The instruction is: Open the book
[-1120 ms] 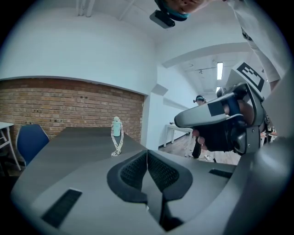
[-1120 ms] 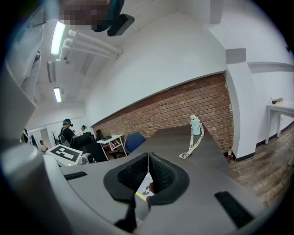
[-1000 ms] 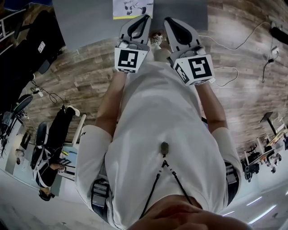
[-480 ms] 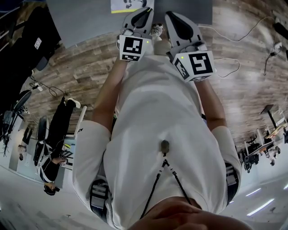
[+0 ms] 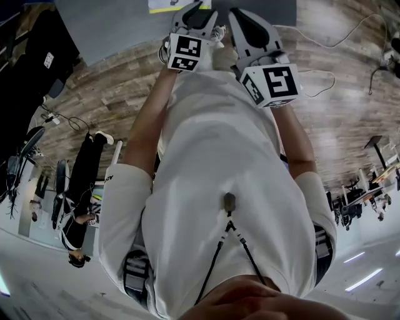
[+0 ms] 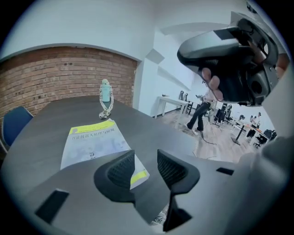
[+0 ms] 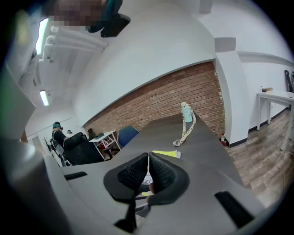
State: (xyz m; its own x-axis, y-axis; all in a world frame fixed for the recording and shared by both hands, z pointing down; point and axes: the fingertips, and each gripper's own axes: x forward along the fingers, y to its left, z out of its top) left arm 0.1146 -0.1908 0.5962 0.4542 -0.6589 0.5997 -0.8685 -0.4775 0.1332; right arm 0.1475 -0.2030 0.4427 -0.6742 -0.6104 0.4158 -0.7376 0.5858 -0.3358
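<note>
The book (image 6: 94, 142) lies closed and flat on the grey table (image 6: 55, 114); it has a pale cover with a yellow band at each end. My left gripper (image 6: 145, 156) hovers over its near corner. Its jaws have just been opening and stand apart with nothing between the pads. My right gripper (image 7: 148, 158) is shut, pads together, and holds nothing. It is raised to the right of the left one, with the book (image 7: 166, 154) beyond it. In the head view both grippers (image 5: 195, 14) (image 5: 242, 22) reach over the table's near edge, and only a strip of the book (image 5: 170, 5) shows.
A teal bottle (image 6: 105, 94) with a patterned lanyard stands past the book's far end. A blue chair (image 6: 14, 128) sits at the table's left side. Wood floor with cables (image 5: 331, 75) lies around, with desks and people farther off.
Both grippers moved toward the table, the left one farther; its marker cube looks smaller than before.
</note>
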